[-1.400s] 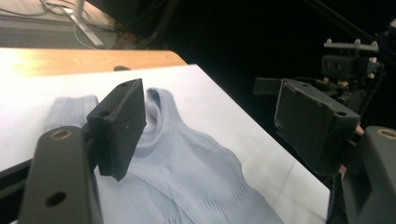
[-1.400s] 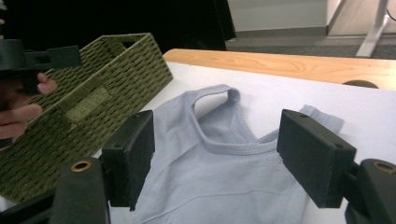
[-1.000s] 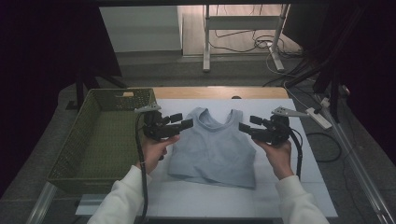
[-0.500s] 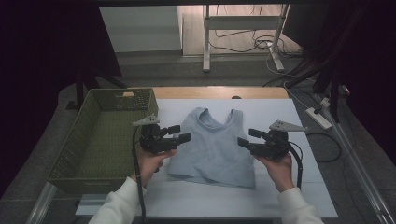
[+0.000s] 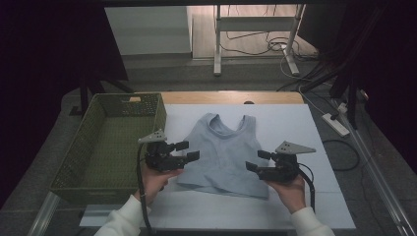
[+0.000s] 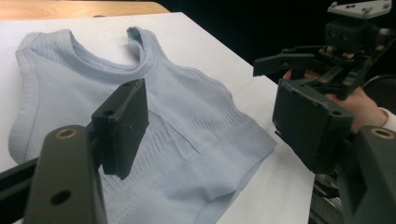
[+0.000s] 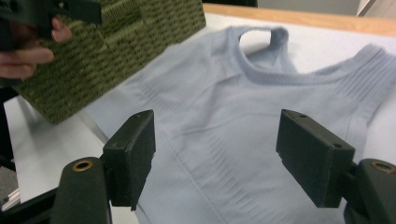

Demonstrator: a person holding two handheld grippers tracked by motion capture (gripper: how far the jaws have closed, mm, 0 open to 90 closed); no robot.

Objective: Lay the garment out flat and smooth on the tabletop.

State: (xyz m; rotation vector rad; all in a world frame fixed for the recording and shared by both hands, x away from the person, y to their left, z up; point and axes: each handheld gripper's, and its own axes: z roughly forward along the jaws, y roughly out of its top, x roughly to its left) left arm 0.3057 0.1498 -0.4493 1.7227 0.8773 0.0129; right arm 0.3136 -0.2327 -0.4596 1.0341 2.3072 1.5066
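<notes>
A light blue tank top [image 5: 223,152] lies flat on the white sheet [image 5: 295,128], neck toward the far side. My left gripper [image 5: 188,151] hovers at its lower left edge and points right, jaws open with nothing between them. My right gripper [image 5: 257,161] hovers at the lower right edge and points left, also open and empty. In the left gripper view the tank top [image 6: 187,107] lies beyond my open left gripper [image 6: 210,126], with the right gripper [image 6: 327,51] farther off. In the right gripper view the tank top [image 7: 233,107] spreads below my open right gripper [image 7: 219,154].
A green woven basket [image 5: 162,110] stands to the left of the sheet, close to the left hand; its corner [image 7: 107,46] shows in the right gripper view. The wooden table edge [image 5: 231,97] runs along the far side. Cables lie on the floor at the right.
Both grippers have come down and back toward the person, from beside the garment's middle to its lower corners. Their jaws stay equally wide. The tank top has not moved.
</notes>
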